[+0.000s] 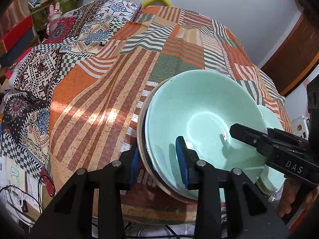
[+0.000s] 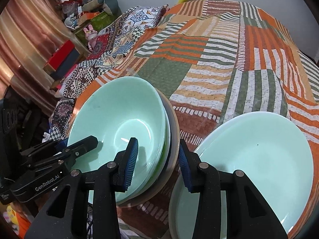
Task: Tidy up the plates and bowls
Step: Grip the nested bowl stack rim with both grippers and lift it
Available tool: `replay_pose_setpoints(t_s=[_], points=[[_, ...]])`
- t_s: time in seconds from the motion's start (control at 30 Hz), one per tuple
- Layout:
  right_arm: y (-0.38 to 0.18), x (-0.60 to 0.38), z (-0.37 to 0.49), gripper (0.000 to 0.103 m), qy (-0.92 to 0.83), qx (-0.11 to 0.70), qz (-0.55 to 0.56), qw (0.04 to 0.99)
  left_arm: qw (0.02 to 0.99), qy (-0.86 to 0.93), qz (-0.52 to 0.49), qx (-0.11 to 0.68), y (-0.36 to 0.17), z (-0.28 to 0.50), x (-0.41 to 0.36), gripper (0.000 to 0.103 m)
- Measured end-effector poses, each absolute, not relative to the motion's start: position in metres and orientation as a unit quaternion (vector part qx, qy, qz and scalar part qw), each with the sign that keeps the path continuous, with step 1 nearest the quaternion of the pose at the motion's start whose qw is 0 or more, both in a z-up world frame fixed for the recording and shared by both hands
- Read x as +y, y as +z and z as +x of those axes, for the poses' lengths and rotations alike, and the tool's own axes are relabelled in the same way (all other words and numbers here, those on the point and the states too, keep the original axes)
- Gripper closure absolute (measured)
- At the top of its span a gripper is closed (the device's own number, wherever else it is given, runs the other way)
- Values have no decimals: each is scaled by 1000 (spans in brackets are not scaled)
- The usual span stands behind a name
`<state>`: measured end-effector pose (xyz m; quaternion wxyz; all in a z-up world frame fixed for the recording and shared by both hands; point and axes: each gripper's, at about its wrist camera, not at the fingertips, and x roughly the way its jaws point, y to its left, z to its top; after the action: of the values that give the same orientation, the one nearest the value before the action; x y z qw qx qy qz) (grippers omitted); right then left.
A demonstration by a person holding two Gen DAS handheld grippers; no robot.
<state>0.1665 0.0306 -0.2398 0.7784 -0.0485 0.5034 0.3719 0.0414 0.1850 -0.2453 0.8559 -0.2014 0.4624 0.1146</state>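
Where the left wrist view looks down, one mint bowl (image 1: 201, 119) sits tilted on a stack at lower right of the frame; the left gripper (image 1: 159, 165) is spread around the stack's rim, not closed.

From the right wrist view, two stacks show: the bowl stack (image 2: 119, 119) at left, mint plates (image 2: 259, 155) at lower right. The right gripper (image 2: 157, 165) stands apart astride the bowl stack's edge.

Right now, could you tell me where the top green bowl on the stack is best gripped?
Grip the top green bowl by its thin flared rim on the near side, one finger inside, one outside, as both hand-held grippers straddle the stack's edges now; its smooth, wide body offers nothing else.
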Motion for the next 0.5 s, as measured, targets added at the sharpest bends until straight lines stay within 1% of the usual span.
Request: replay_pose_setpoints(t_s=[0.2, 0.5], points=[[-232, 27, 164, 67, 372, 500, -40, 781, 858, 113, -198, 460, -238, 38, 181, 68], [-206, 16, 157, 67, 380, 472, -22, 795, 878, 116, -189, 425, -204, 31, 171, 68]])
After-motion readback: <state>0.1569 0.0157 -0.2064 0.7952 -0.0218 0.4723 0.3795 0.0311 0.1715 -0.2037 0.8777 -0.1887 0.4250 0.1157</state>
